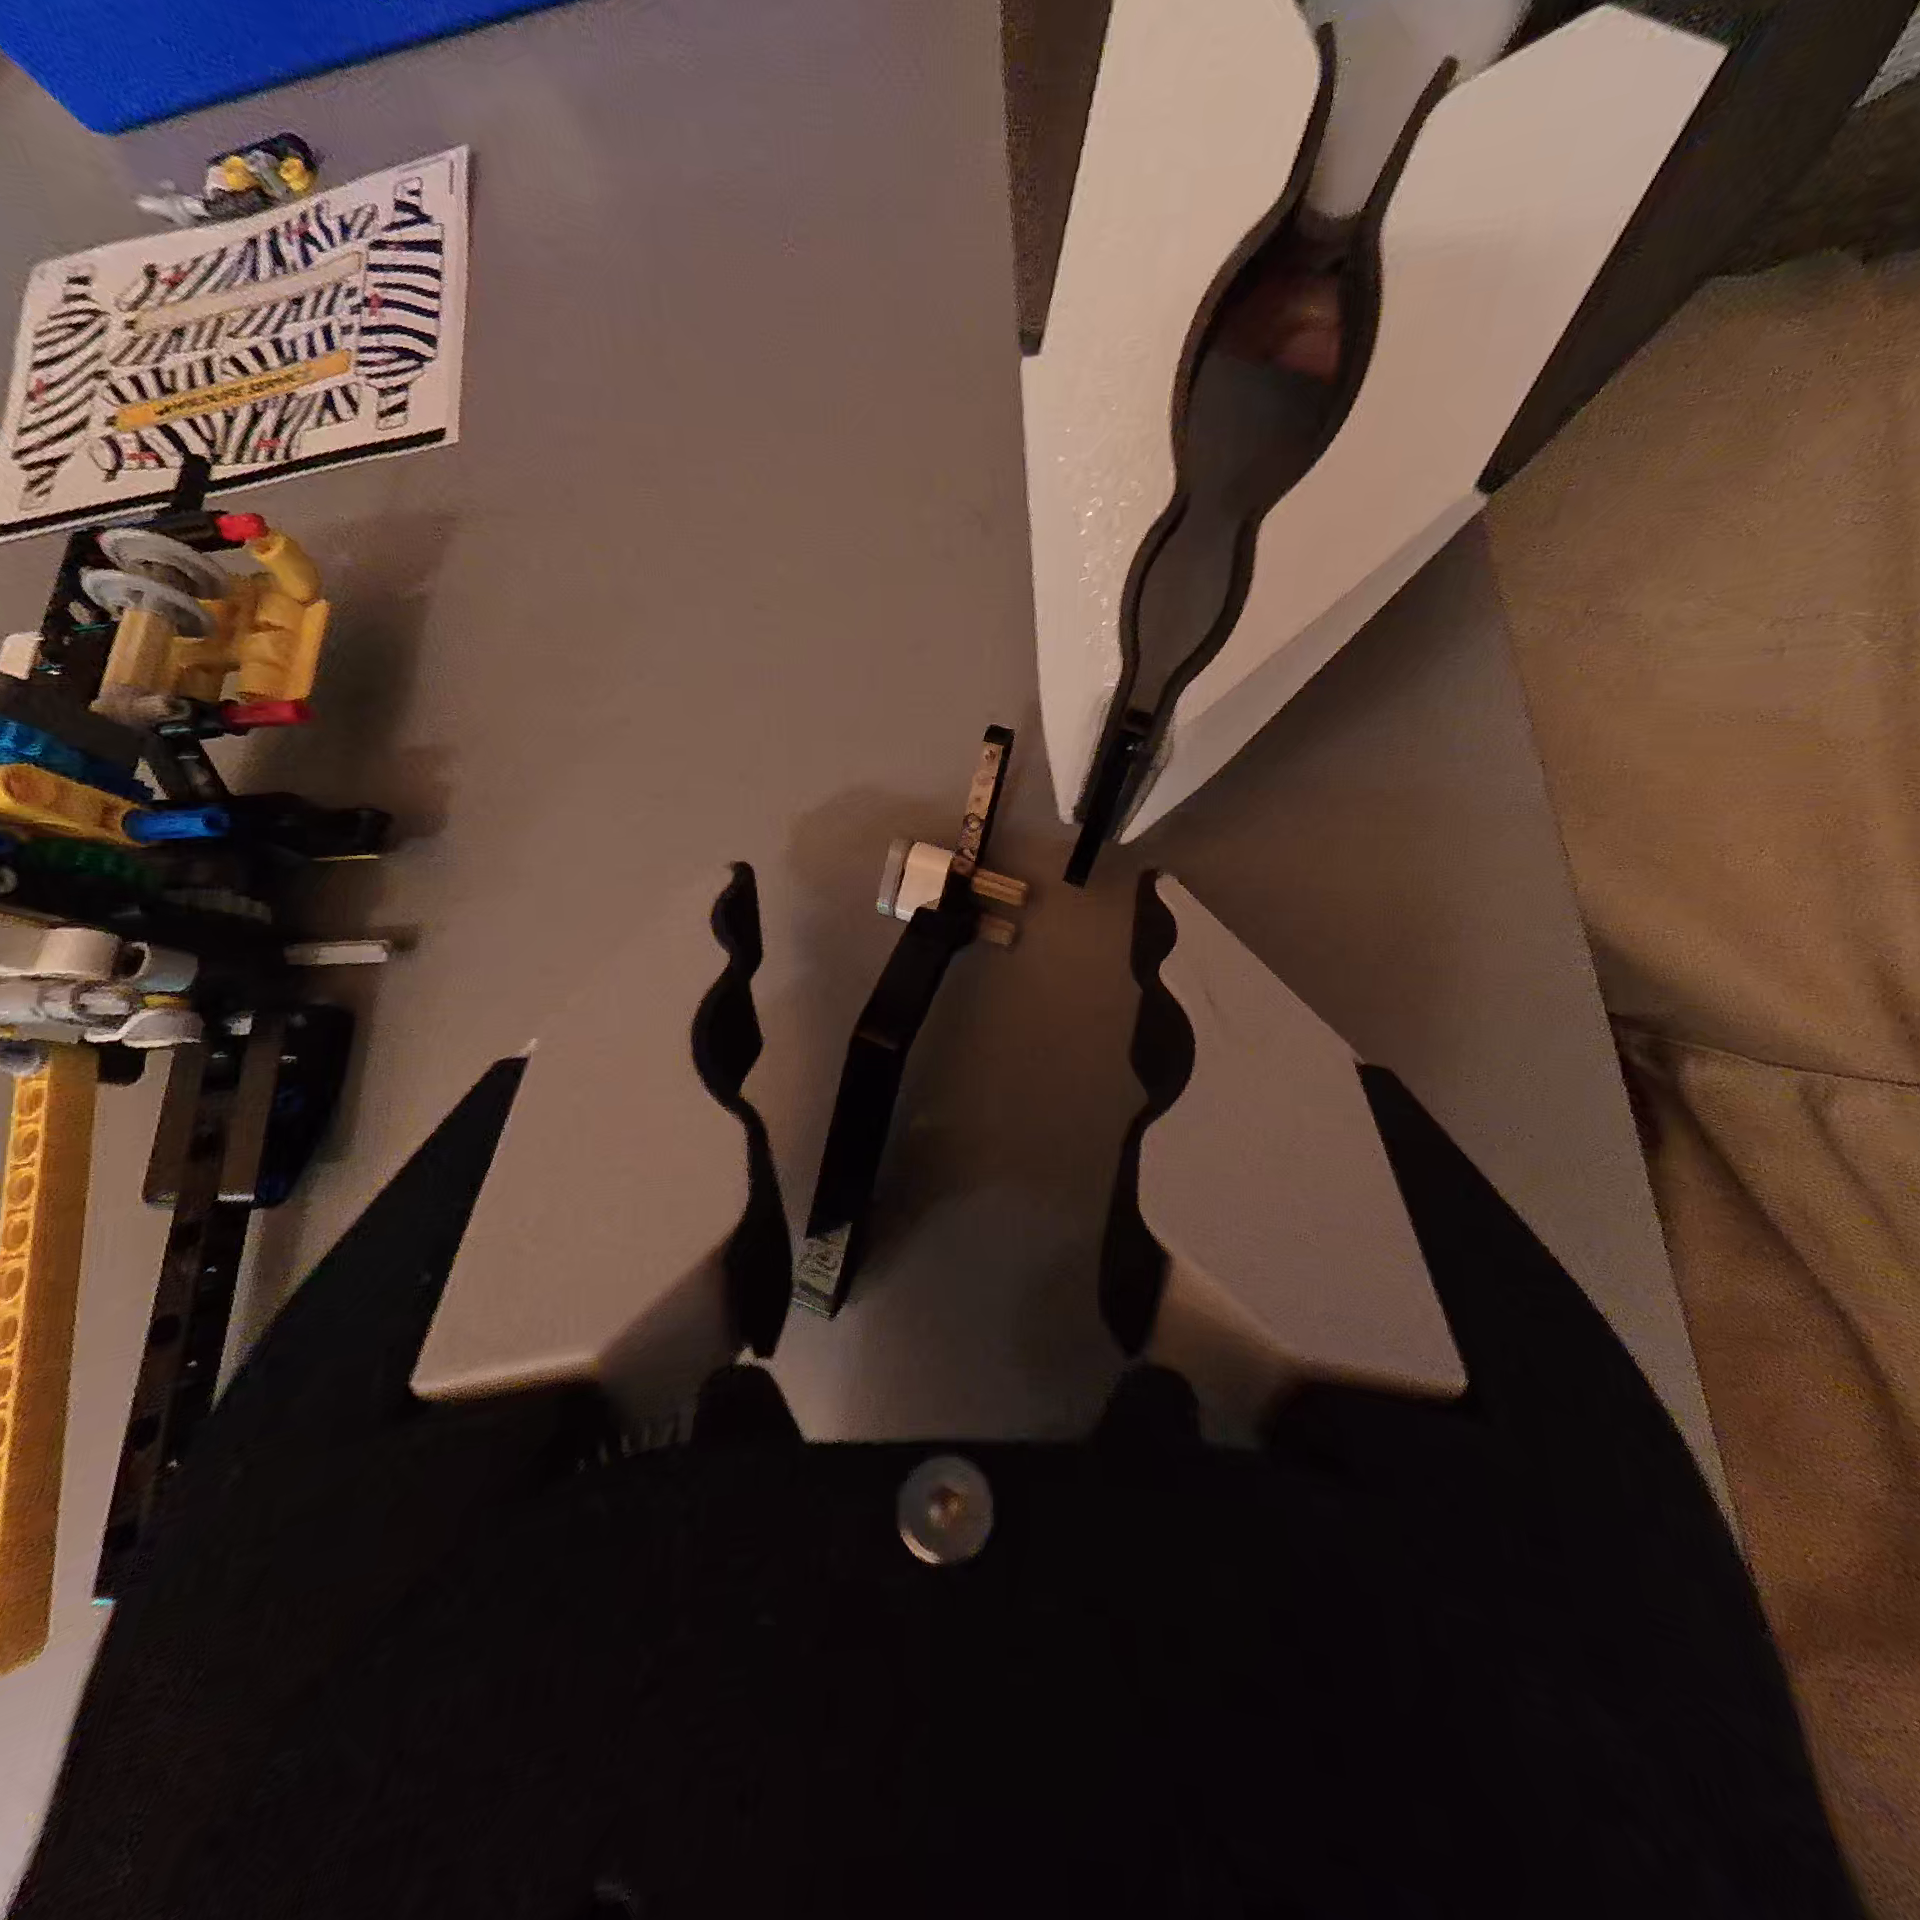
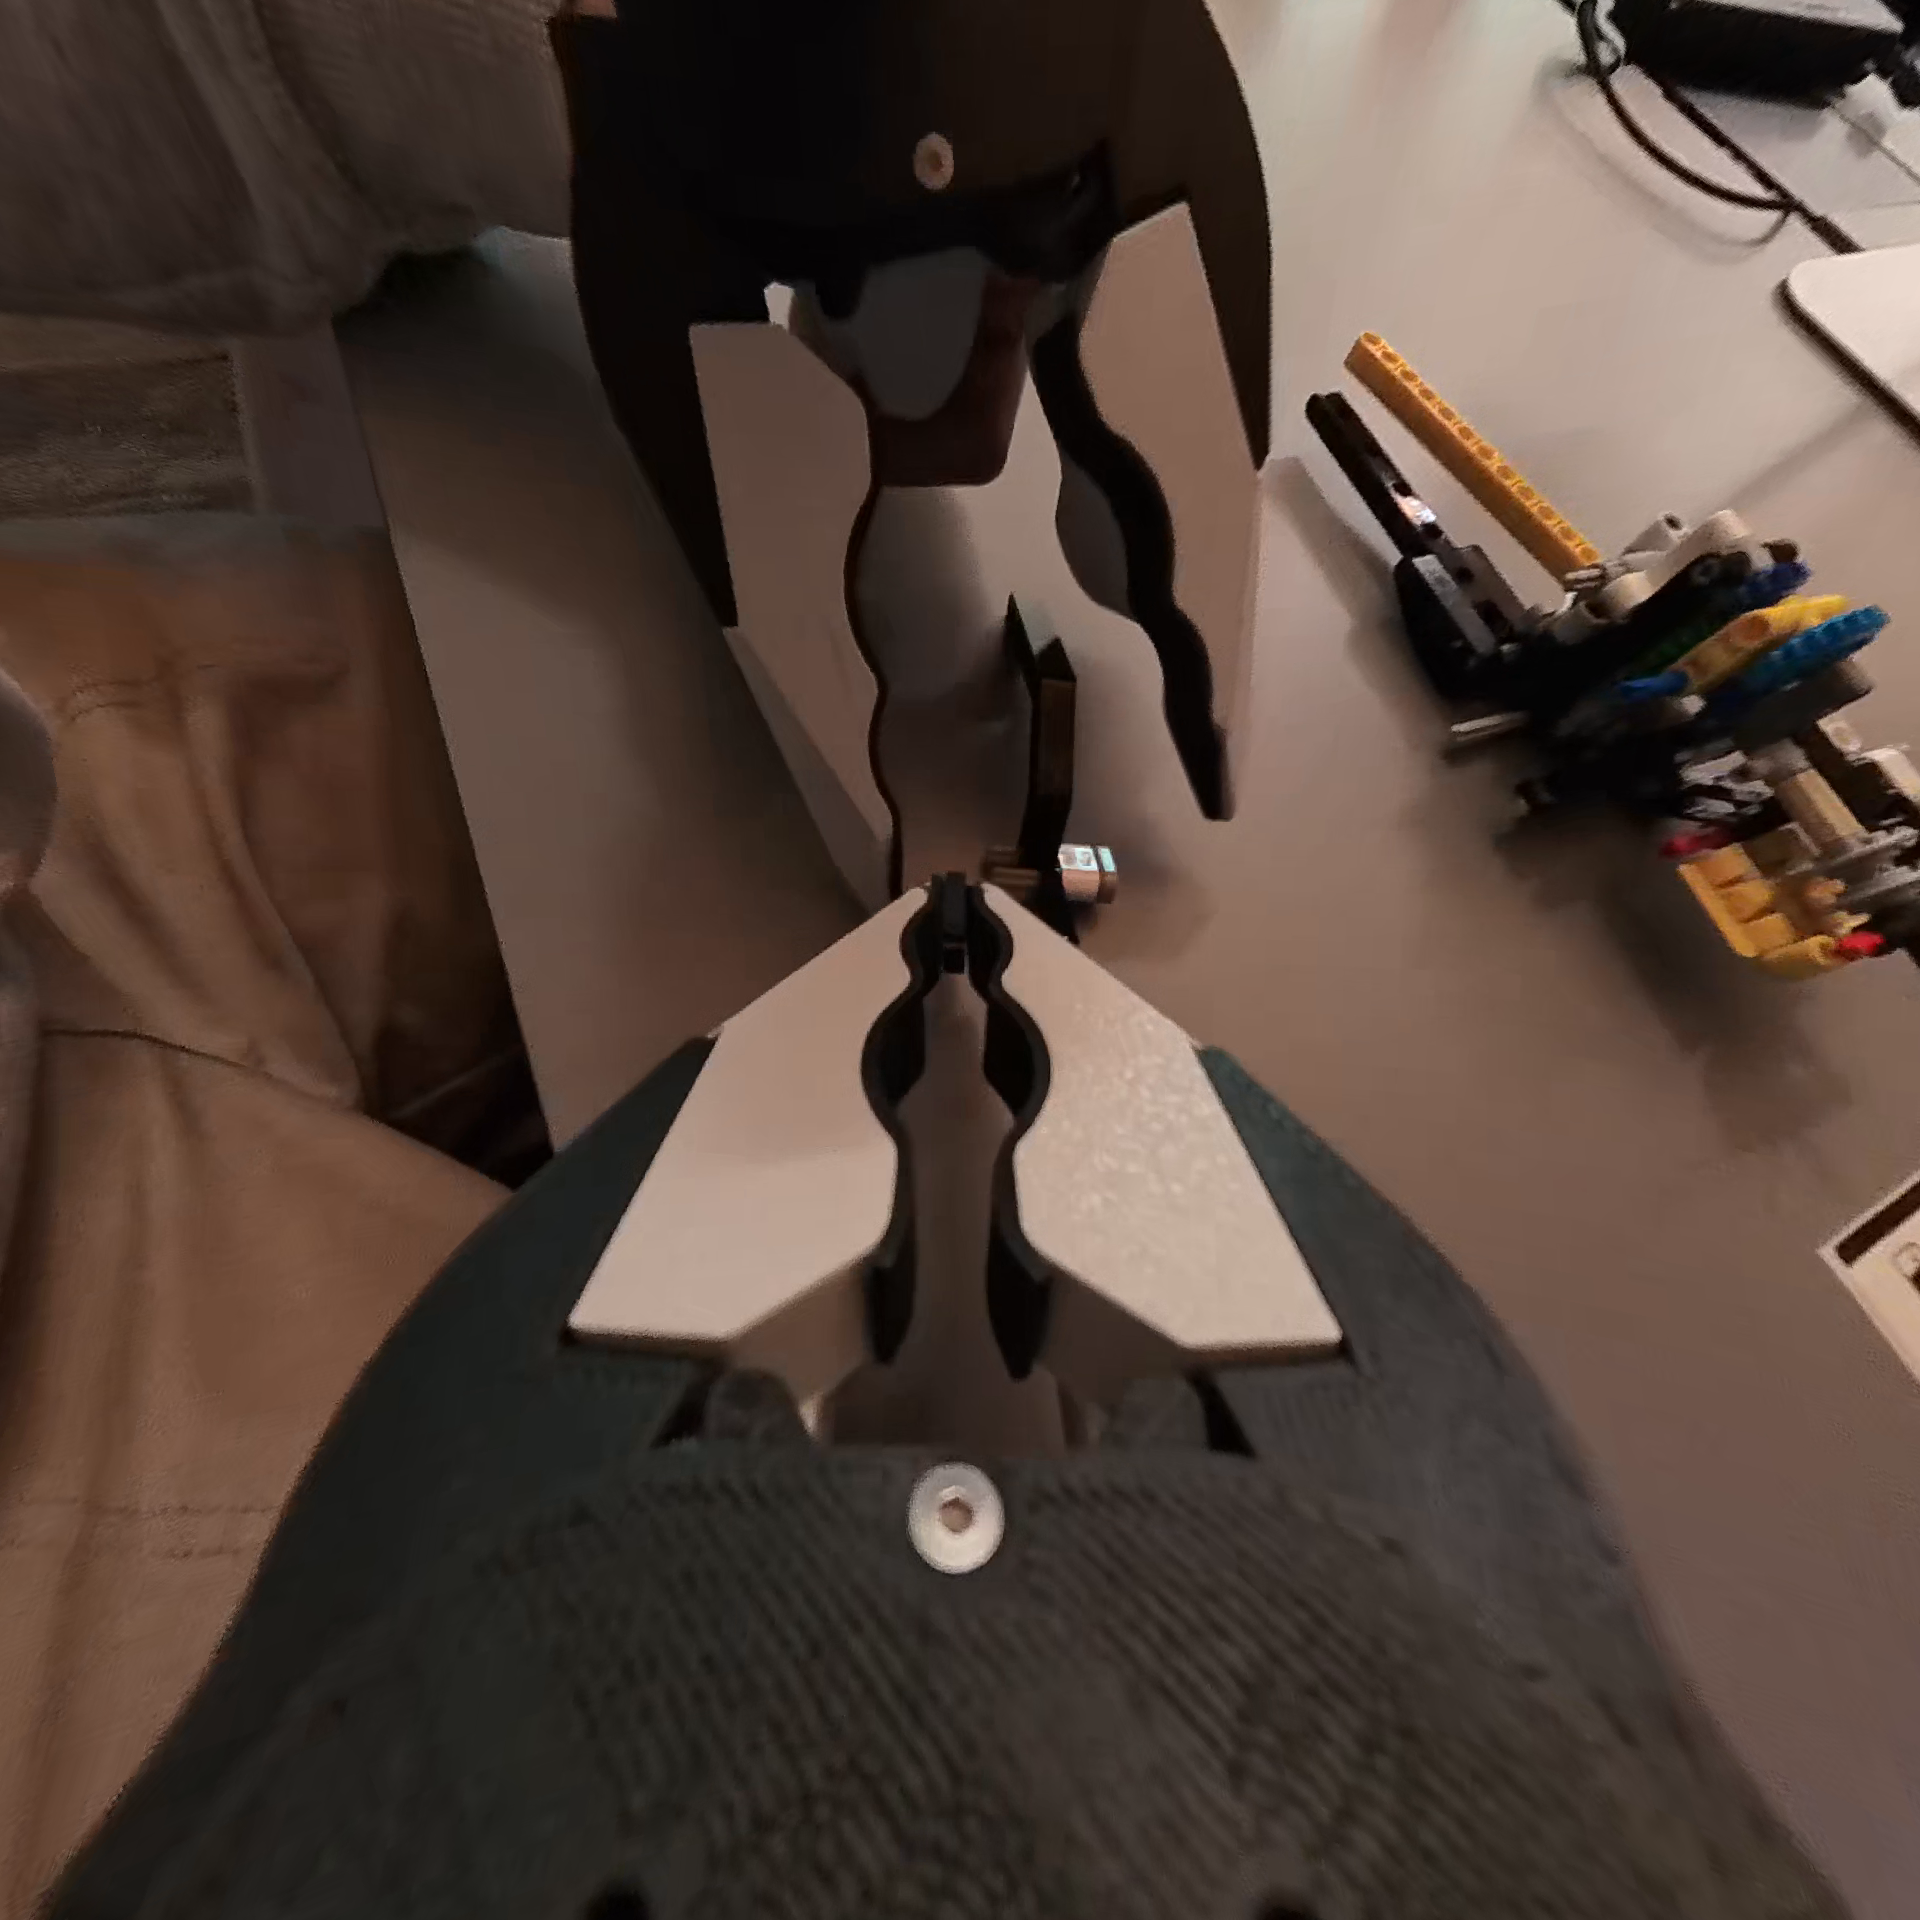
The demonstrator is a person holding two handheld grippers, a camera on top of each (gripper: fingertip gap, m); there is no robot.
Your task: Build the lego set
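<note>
Right wrist view: right tongs (image 2: pixel 951 914) pinch small black piece (image 2: pixel 948 928), shape unclear.

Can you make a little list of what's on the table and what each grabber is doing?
surface: grey table
left gripper: open, fingers on either side of the black lego piece, not touching it
right gripper: shut on a small black piece
black lego piece: long, lies on the table, with a white connector and tan pegs
big build: colourful, off to the side
sticker sheet: striped, flat beyond the build
</note>
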